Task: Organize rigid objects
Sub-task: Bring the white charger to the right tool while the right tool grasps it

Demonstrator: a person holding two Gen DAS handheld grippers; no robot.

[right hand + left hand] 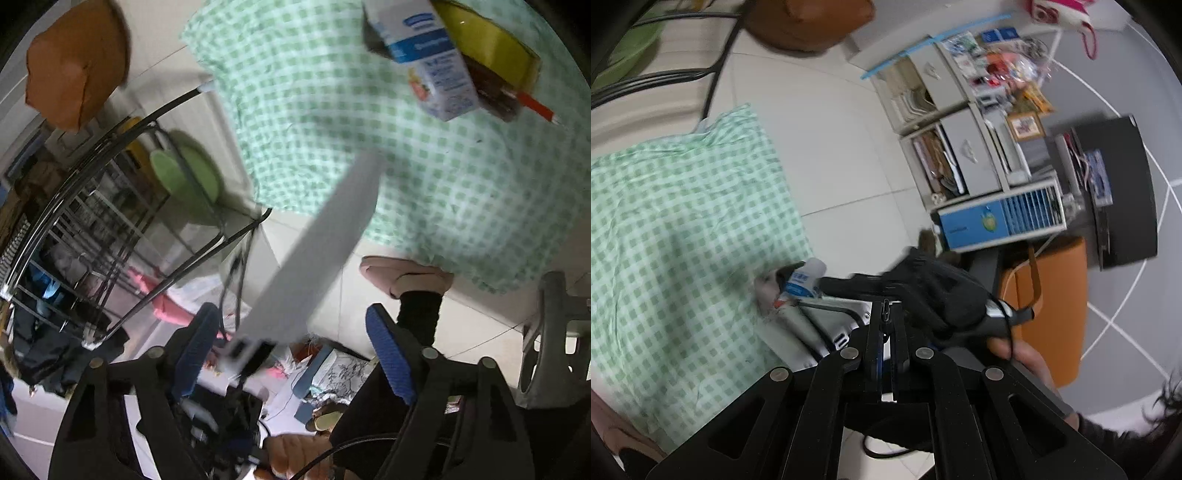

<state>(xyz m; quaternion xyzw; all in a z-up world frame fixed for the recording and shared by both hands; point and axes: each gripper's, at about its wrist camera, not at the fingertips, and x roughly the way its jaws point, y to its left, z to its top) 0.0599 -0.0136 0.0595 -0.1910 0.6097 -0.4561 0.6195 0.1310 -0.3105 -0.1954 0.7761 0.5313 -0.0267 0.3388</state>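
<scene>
Left claw (886, 325) first: the jaws are squeezed right together, blue pads meeting. There's a tiny dark bit at the tips, but I can't tell if it's pinching anything.

The right claw (291, 314) has its blue-padded fingers (388, 354) spread wide. A long flat grey slab with a black ported end (314, 251) runs up between them. It's blurry, there's a gap on both sides, and the pads don't seem to press on it. Can't see what's carrying it.

Further out, the slab points at the green-and-white checked tablecloth (461, 184). At the far side of the cloth sit a white-and-blue drink carton (432, 66), a round yellow tin (487, 40) just behind it, and a red-tipped pencil (535, 105) poking out beside them.

The cloth's near edge hangs over pale floor tiles, and a foot in a pink slipper (402, 273) is right below it. It's tight on the sides, with a black wire rack (92, 221) on the left and a grey plastic stool (554, 332) on the right.

From the left camera there's a decent stretch of bare white tile (831, 129) between the table edge and the grey drawer units (953, 147).
</scene>
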